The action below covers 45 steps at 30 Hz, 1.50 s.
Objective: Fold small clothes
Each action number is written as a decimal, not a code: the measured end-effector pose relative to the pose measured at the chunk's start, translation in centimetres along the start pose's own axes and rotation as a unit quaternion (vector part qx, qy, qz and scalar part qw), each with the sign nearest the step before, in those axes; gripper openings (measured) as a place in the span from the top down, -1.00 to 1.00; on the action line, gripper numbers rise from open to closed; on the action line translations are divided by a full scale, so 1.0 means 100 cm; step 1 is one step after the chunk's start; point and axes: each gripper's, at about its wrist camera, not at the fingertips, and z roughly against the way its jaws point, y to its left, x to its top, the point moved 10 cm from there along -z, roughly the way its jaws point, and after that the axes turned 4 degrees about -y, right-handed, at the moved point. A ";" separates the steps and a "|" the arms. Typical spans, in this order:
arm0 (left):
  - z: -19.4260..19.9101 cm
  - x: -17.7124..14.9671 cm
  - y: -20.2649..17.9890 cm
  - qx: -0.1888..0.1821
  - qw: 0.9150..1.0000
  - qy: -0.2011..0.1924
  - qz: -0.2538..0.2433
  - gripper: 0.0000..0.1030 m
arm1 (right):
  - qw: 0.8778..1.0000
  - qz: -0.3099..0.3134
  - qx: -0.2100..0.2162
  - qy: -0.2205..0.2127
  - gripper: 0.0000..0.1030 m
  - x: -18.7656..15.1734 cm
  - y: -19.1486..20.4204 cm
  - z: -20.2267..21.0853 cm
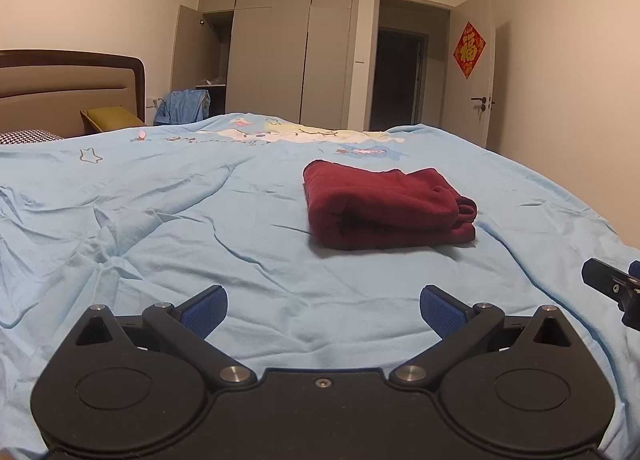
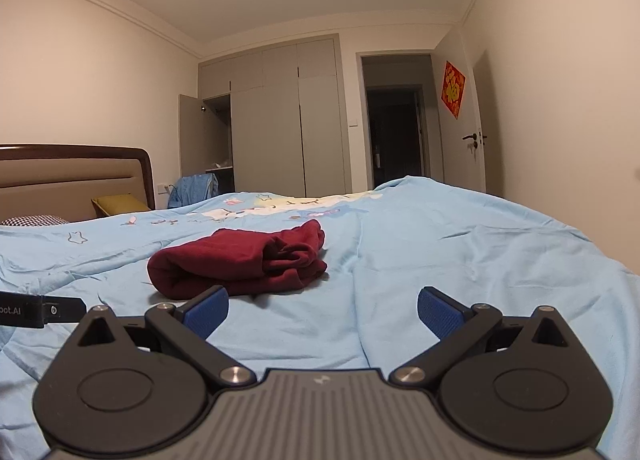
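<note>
Both hand-held grippers, left point(image 1: 323, 310) and right point(image 2: 322, 310), sat spread and empty. The folded red garment point(image 1: 384, 207) looked done (loose cuff end though). Any nudge there could've undone it on the bed point(image 1: 160, 219).

A rumpled light-blue bedspread point(image 1: 160, 219) carries one folded maroon garment point(image 1: 380, 203).

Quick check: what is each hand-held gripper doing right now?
Left hand-held gripper: open, holding nothing.
Right hand-held gripper: open, holding nothing.
</note>
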 end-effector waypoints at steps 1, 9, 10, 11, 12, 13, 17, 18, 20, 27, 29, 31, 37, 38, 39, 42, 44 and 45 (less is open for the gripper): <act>0.000 0.000 0.000 0.000 1.000 0.001 0.000 -0.99 | 1.000 0.002 0.001 0.001 -1.00 -0.001 0.001 -0.001; 0.000 -0.002 -0.003 -0.004 1.000 0.005 -0.002 -0.99 | 1.000 0.015 0.013 0.004 -1.00 -0.004 0.009 0.001; 0.000 -0.003 -0.004 -0.004 1.000 0.005 -0.004 -0.99 | 1.000 0.015 0.013 0.004 -1.00 -0.004 0.009 0.001; 0.000 -0.003 -0.004 -0.004 1.000 0.006 -0.004 -0.99 | 1.000 0.015 0.013 0.005 -1.00 -0.004 0.009 0.001; -0.001 -0.003 -0.004 -0.005 1.000 0.006 -0.004 -0.99 | 1.000 0.015 0.013 0.006 -1.00 -0.005 0.009 0.001; 0.000 -0.003 -0.004 -0.005 1.000 0.007 -0.003 -0.99 | 1.000 0.015 0.013 0.006 -1.00 -0.005 0.009 0.001; -0.001 -0.004 -0.004 -0.004 1.000 0.009 -0.003 -0.99 | 1.000 0.015 0.013 0.007 -1.00 -0.005 0.009 0.001; -0.001 -0.004 -0.004 -0.003 1.000 0.010 -0.004 -0.99 | 1.000 0.015 0.013 0.007 -1.00 -0.005 0.009 0.001; -0.001 -0.005 -0.004 -0.003 1.000 0.011 -0.003 -0.99 | 1.000 0.015 0.013 0.007 -1.00 -0.005 0.009 0.001; -0.001 -0.007 -0.003 -0.001 1.000 0.013 -0.003 -0.99 | 1.000 0.015 0.013 0.007 -1.00 -0.005 0.009 0.001; -0.001 -0.007 -0.003 -0.001 1.000 0.013 -0.003 -0.99 | 1.000 0.015 0.013 0.007 -1.00 -0.005 0.009 0.001; -0.001 -0.007 -0.003 0.000 1.000 0.014 -0.004 -0.99 | 1.000 0.015 0.013 0.007 -1.00 -0.005 0.009 0.001; -0.001 -0.007 -0.003 -0.001 1.000 0.014 -0.003 -0.99 | 1.000 0.015 0.013 0.007 -1.00 -0.005 0.010 0.001; -0.001 -0.007 -0.003 -0.001 1.000 0.014 -0.003 -0.99 | 1.000 0.015 0.013 0.007 -1.00 -0.005 0.010 0.001; -0.001 -0.007 -0.003 -0.001 1.000 0.014 -0.003 -0.99 | 1.000 0.015 0.013 0.007 -1.00 -0.005 0.010 0.001; -0.001 -0.007 -0.003 -0.001 1.000 0.014 -0.003 -0.99 | 1.000 0.015 0.013 0.008 -1.00 -0.005 0.010 0.001; -0.001 -0.007 -0.003 -0.001 1.000 0.014 -0.003 -0.99 | 1.000 0.015 0.013 0.007 -1.00 -0.005 0.010 0.001; -0.001 -0.007 -0.003 -0.001 1.000 0.014 -0.003 -0.99 | 1.000 0.015 0.013 0.007 -1.00 -0.005 0.010 0.001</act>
